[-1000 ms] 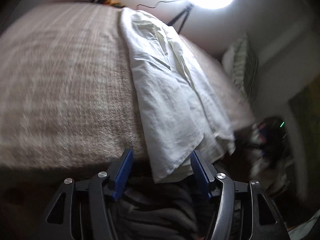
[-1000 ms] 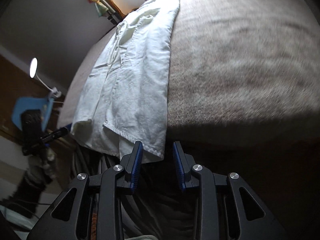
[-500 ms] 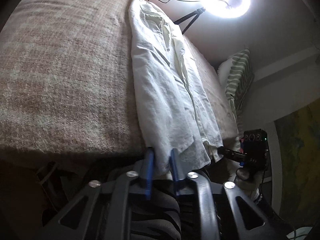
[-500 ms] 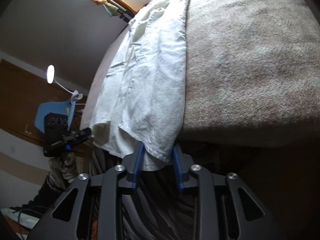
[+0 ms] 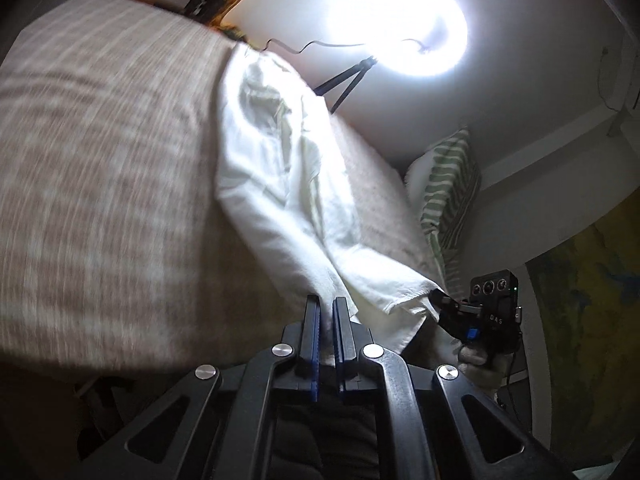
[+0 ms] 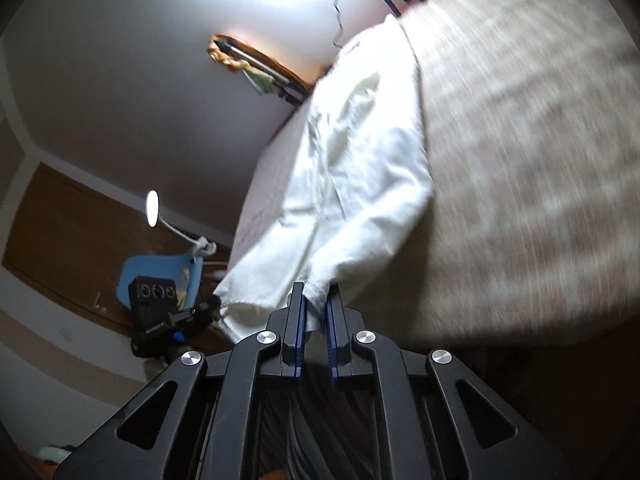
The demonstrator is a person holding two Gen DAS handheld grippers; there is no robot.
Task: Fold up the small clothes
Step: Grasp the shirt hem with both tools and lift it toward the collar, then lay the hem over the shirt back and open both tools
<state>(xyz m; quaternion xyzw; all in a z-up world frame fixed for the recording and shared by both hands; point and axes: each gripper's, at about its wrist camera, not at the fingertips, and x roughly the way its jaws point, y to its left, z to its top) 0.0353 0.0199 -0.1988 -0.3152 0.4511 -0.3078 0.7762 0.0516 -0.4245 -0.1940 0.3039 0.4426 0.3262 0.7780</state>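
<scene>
A white garment (image 5: 272,168) lies lengthwise on a beige plaid blanket (image 5: 100,160), its near hem raised off the bed's edge. My left gripper (image 5: 326,300) is shut on one hem corner, the cloth pinched between its blue pads. In the right wrist view the same garment (image 6: 360,168) runs down to my right gripper (image 6: 316,288), whose jaws are closing with the other hem corner bunched between them. Each view shows the other gripper at the far corner of the hem: the right gripper (image 5: 438,296) and the left gripper (image 6: 218,304).
A bright ring light (image 5: 400,12) on a tripod stands behind the bed. A green striped pillow (image 5: 452,192) leans at the bed's right side. A desk lamp (image 6: 152,202) and a blue chair (image 6: 160,272) stand to the left. The blanket (image 6: 540,160) spreads wide on both sides.
Both grippers went from open around the hanging hem to closed on it. Both then rose, lifting the near end of the garment off the bed's edge.
</scene>
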